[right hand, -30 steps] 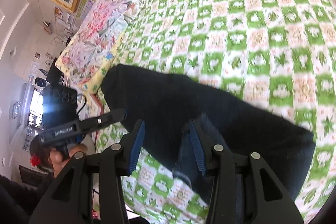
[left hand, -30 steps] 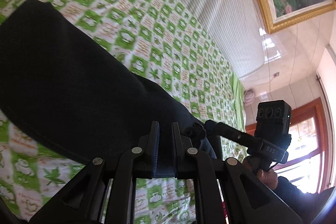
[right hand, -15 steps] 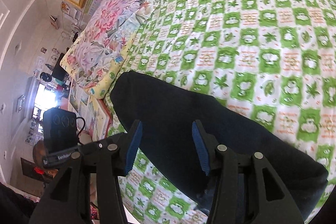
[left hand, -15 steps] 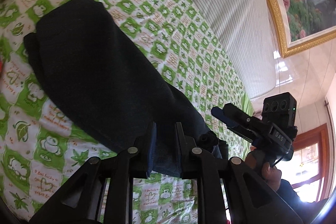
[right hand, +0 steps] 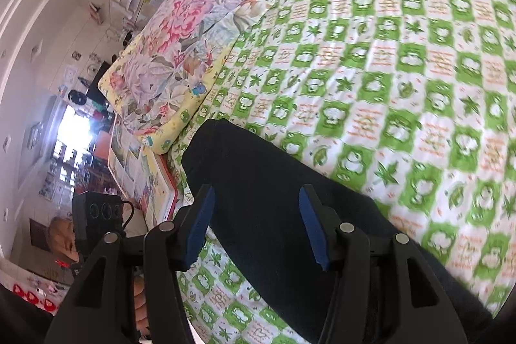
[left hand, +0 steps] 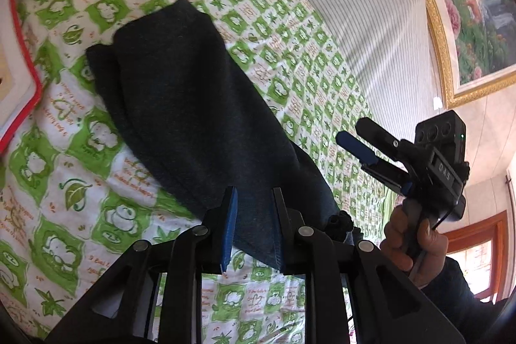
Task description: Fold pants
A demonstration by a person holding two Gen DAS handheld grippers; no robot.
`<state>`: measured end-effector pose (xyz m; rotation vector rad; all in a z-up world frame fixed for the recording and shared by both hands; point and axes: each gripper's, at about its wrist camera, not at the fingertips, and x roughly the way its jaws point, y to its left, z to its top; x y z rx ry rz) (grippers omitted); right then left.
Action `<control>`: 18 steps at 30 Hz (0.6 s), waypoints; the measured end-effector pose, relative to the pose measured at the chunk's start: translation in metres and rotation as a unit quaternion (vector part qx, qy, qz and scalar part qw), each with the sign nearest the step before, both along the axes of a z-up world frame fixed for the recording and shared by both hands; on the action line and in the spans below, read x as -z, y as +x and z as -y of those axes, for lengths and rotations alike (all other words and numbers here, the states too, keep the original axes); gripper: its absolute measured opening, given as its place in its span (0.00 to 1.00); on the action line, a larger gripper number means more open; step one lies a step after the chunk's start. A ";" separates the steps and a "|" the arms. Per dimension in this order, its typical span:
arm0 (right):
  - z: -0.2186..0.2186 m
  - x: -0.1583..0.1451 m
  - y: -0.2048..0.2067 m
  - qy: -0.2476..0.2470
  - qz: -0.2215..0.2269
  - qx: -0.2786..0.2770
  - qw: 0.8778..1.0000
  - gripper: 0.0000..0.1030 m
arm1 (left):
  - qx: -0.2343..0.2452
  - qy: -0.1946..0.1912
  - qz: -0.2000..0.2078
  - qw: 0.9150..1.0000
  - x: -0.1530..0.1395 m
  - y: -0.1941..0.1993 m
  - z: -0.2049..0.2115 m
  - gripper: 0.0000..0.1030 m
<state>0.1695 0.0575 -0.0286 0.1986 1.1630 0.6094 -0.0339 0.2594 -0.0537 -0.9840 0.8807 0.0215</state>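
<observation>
One pair of dark navy knit pants [left hand: 193, 105] lies folded into a long band on a green-and-white checked bedsheet [left hand: 96, 215], near one floral pillow [right hand: 180, 60]. Two handheld grippers work here. The left gripper [left hand: 253, 228] has just been opening, its blue pads slightly apart around the pants' near edge, apparently letting go. The right gripper [right hand: 258, 224] has also been opening; its jaws stand wide above the cloth, gripping nothing.

Mounted on each gripper, looking forward and down along the fingers, close above the dark pants [left hand: 193, 105] on the green-checked bedspread [right hand: 403, 79], both shared.
</observation>
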 end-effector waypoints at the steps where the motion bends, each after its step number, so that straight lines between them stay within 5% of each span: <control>1: -0.003 0.001 0.003 -0.001 -0.001 -0.004 1.000 0.55 | -0.004 -0.002 -0.001 1.000 0.001 -0.002 -0.002 0.19; 18: -0.063 0.022 0.045 -0.013 -0.020 -0.081 0.996 0.55 | -0.074 -0.010 -0.033 0.997 0.016 -0.027 -0.030 0.19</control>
